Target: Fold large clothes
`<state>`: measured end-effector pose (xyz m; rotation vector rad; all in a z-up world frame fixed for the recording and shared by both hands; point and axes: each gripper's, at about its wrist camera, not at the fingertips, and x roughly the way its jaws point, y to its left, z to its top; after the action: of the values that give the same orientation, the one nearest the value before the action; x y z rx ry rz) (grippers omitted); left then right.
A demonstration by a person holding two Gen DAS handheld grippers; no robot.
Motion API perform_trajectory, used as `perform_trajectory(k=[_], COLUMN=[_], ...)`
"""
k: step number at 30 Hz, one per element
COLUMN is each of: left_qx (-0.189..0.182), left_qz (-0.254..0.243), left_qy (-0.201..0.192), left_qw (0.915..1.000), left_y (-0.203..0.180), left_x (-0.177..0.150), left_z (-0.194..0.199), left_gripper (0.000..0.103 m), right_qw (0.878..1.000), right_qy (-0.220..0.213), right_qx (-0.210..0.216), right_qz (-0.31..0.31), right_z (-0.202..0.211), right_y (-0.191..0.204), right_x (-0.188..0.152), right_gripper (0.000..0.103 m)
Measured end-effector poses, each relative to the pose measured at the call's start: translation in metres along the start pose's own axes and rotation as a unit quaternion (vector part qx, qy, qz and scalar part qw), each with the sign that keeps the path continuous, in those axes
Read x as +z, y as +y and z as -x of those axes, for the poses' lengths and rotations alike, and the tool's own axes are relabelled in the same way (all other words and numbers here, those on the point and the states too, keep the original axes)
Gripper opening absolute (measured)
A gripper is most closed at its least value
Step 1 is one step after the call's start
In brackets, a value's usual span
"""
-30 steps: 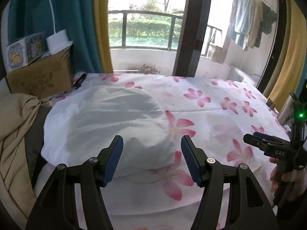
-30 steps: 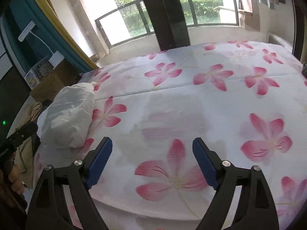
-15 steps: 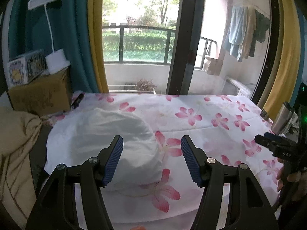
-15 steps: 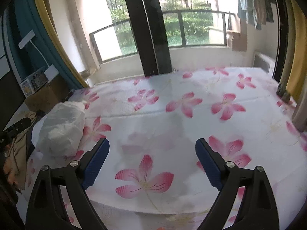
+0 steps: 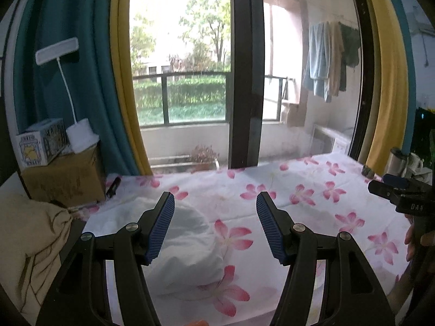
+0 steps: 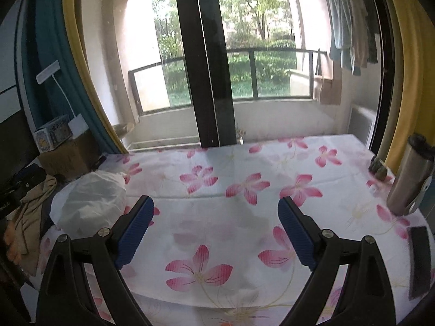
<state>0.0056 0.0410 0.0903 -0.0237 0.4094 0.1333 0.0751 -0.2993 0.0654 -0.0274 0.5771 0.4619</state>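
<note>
Daylight from the window, glare outside, dim edges, fisheye bending, slight blur

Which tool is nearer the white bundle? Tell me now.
Left. The left tool hangs just above the white bundle; the right tool sits off to its right, over the flowered sheet.

Pink flowers are showing on the white sheet. The bundle is showing plain white, the cloth tan. Both claws' pads are showing blue on black arms. Curtains are showing teal and yellow.
</note>
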Motion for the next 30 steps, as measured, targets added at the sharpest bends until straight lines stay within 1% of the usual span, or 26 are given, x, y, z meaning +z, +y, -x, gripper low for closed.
perform_trajectory(k=[2,5,11,15,18,21,30], left_qx=[-0.001,0.003,0.004,0.004,0.012,0.012,0.005], left_qz=[0.002,0.002,0.008,0.009,0.008,0.006,0.007], left_qy=[-0.014,-0.051,-0.089,-0.099,-0.1,-0.091,-0.063], left_qw=[0.9999,0.9987,0.996,0.995,0.9949,0.9958,0.998], left_y=[-0.001,-0.001,-0.002,-0.001,0.0,0.0,0.008], left_x=[0.002,0.004,0.004,0.001,-0.003,-0.007,-0.022], left_z=[0.007,0.021,0.041,0.05,0.053,0.052,0.047], left_gripper=[0.066,0.066,0.066,0.066,0.066,0.066,0.066], right_qw=[1.0,1.0,0.999,0.998,0.998,0.997,0.997], right_qy=[-0.009,-0.02,-0.037,-0.049,-0.056,-0.057,-0.059], right_qx=[-0.002,-0.004,-0.008,-0.013,-0.009,-0.009,-0.016], right_qz=[0.004,0.009,0.022,0.035,0.038,0.041,0.045], right_z=[0.007,0.015,0.032,0.042,0.047,0.05,0.052], right_y=[0.002,0.005,0.015,0.022,0.026,0.031,0.038], right_x=[0.002,0.005,0.005,0.005,0.004,0.0,-0.007], right_gripper=[0.092,0.092,0.093,0.093,0.093,0.093,0.093])
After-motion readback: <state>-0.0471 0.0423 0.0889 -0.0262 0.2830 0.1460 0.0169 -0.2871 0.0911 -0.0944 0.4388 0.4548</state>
